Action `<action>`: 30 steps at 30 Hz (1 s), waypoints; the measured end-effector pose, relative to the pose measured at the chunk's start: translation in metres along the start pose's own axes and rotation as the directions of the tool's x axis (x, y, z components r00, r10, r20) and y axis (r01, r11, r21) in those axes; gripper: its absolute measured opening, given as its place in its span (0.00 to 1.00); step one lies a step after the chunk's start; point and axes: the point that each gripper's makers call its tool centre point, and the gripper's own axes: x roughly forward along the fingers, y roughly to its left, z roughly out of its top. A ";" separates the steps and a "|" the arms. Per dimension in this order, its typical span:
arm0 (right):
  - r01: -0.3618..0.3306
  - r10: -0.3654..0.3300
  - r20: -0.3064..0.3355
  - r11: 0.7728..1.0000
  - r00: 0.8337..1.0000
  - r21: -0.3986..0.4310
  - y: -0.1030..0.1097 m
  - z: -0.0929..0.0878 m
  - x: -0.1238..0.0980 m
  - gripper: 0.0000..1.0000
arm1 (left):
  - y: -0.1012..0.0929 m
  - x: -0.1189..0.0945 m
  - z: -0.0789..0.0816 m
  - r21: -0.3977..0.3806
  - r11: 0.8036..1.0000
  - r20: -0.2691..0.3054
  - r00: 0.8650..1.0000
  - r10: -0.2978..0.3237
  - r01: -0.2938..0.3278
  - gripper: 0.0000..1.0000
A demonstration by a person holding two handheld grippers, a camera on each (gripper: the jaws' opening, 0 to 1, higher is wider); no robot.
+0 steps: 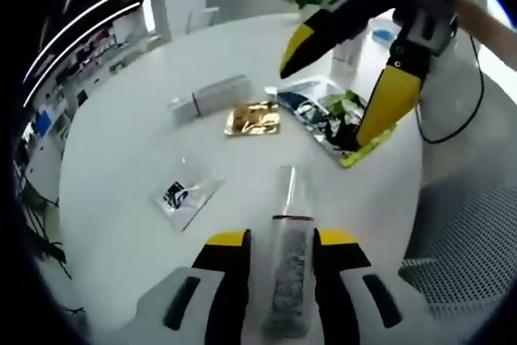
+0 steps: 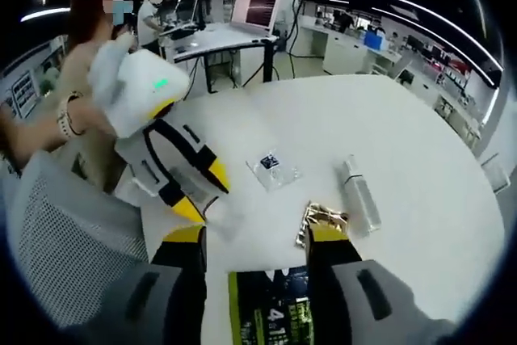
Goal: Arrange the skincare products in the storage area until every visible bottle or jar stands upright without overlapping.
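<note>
We hold the left gripper (image 1: 279, 268) clamped on a clear tube (image 1: 288, 260) filled with grey grains; its jaws press both sides, probably so we can stand it up. The tube lies pointing toward twelve o'clock on the round white table (image 1: 121, 159). At one o'clock, the right gripper (image 1: 335, 86) hangs with jaws spread above a pile of sachets (image 1: 335, 119), seemingly ready to take one. A gold sachet (image 1: 253, 118) and a white bottle (image 1: 212, 97) lie flat near eleven o'clock, a clear packet (image 1: 186, 191) at ten.
</note>
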 end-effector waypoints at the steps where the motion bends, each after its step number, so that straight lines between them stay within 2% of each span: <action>1: 0.000 0.000 0.001 1.000 1.000 0.006 0.000 -0.001 -0.001 0.50 | 0.000 0.000 0.000 -0.008 1.000 -0.003 1.000 0.004 -0.004 0.21; 2: 0.001 -0.001 0.003 1.000 1.000 0.012 0.000 -0.002 -0.002 0.50 | -0.001 0.000 0.000 -0.011 1.000 -0.007 1.000 0.003 -0.003 0.18; 15: 0.016 -0.018 0.043 0.999 0.999 0.037 0.010 -0.008 -0.018 0.53 | 0.004 0.002 0.001 -0.009 1.000 -0.046 0.999 0.028 -0.029 0.17; 20: 0.026 -0.029 0.056 0.999 0.998 0.048 0.013 -0.010 -0.024 0.53 | 0.004 0.004 0.003 -0.027 0.999 -0.023 0.999 0.038 -0.039 0.17; 24: 0.031 -0.035 0.066 0.998 0.997 0.058 0.014 -0.012 -0.028 0.52 | 0.000 0.003 0.006 -0.012 0.999 -0.013 0.999 0.043 -0.043 0.17; 30: 0.039 -0.045 0.080 0.996 0.996 0.079 0.017 -0.017 -0.036 0.51 | -0.002 -0.006 0.022 -0.061 0.997 0.063 0.997 0.041 -0.037 0.16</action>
